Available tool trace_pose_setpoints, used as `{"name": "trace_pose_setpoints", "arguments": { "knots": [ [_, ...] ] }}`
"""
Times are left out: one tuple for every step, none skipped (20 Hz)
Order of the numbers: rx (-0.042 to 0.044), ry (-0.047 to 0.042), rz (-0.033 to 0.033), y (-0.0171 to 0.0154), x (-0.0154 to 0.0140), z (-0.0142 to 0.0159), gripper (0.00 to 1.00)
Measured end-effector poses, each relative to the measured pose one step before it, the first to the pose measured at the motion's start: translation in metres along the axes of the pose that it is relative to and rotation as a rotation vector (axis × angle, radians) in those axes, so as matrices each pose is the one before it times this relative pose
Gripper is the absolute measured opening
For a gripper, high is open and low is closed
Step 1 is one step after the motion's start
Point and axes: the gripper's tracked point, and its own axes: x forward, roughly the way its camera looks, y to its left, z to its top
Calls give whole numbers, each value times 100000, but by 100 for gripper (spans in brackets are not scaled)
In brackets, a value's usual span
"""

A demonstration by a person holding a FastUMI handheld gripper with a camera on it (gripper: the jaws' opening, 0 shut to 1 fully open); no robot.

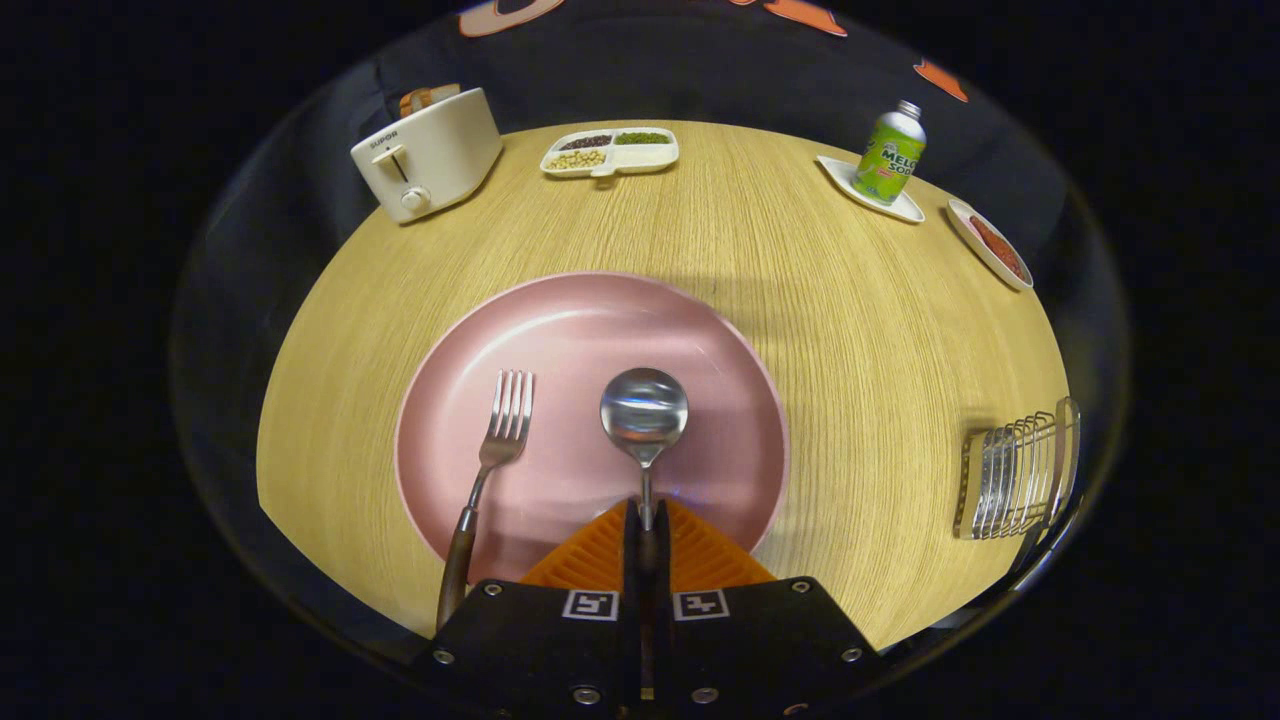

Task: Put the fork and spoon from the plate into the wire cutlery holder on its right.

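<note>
Spoon [644, 412] is sitting gripped, seemingly, by the closed claw [645, 530] over the plate [560, 320]; fork [490, 450] and holder [1015, 470] are waiting.

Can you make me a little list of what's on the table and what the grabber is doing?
gripper: orange ribbed fingers shut on the silver metal spoon, bowl over the plate
fork: silver, wooden-handled fork lies on the round pink plate, left of the spoon
holder: wire cutlery holder, right of the plate, nothing visible in it
table: round wooden table
far side: cream toaster, green soda bottle
</note>
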Motion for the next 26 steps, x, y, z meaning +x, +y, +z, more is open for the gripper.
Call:
{"name": "trace_pose_setpoints", "arguments": {
  "knots": [
    [1365, -2484, 1224, 25, -340, 550, 5],
    [1243, -2403, 1066, -49, -402, 684, 5],
    [738, -2424, 319, -163, -542, 611, 5],
    [272, -2527, 29, -232, -482, 711, 5],
    [303, -2633, 336, -170, -587, 723, 5],
    [461, -2864, 627, -111, -622, 871, 5],
    [592, -3099, 538, -194, -733, 970, 5],
    [847, -3424, 233, -292, -701, 1075, 5],
    [839, -3329, 213, -293, -840, 1009, 5],
    [847, -3343, 35, -375, -803, 1137, 5],
    [615, -3496, -405, -449, -597, 1023, 5],
    [378, -3609, 131, -519, -825, 1327, 5],
    [-248, -3435, 178, -481, -627, 1103, 5],
    [-54, -2967, -500, -755, -570, 1078, 5],
    [168, -2246, -804, -855, -702, 925, 5],
    [225, -1801, -1251, -950, -653, 838, 5],
    [219, -2186, -1305, -1070, -820, 1001, 5],
    [318, -2430, -1354, -1030, -758, 1034, 5],
    [-262, -2583, -1502, -879, -580, 1007, 5],
    [-406, -2057, -1483, -1020, -644, 917, 5],
    [-618, -2052, -1852, -1215, -775, 988, 5],
    [-654, -1598, -1960, -1301, -631, 696, 5],
    [-494, -1237, -1812, -1300, -584, 690, 5],
    [-163, -854, -1635, -1203, -451, 529, 5],
    [-318, -65, -1621, -1191, -440, 189, 5],
    [-73, 675, -993, -1072, -228, 54, 5]
  ]
}}
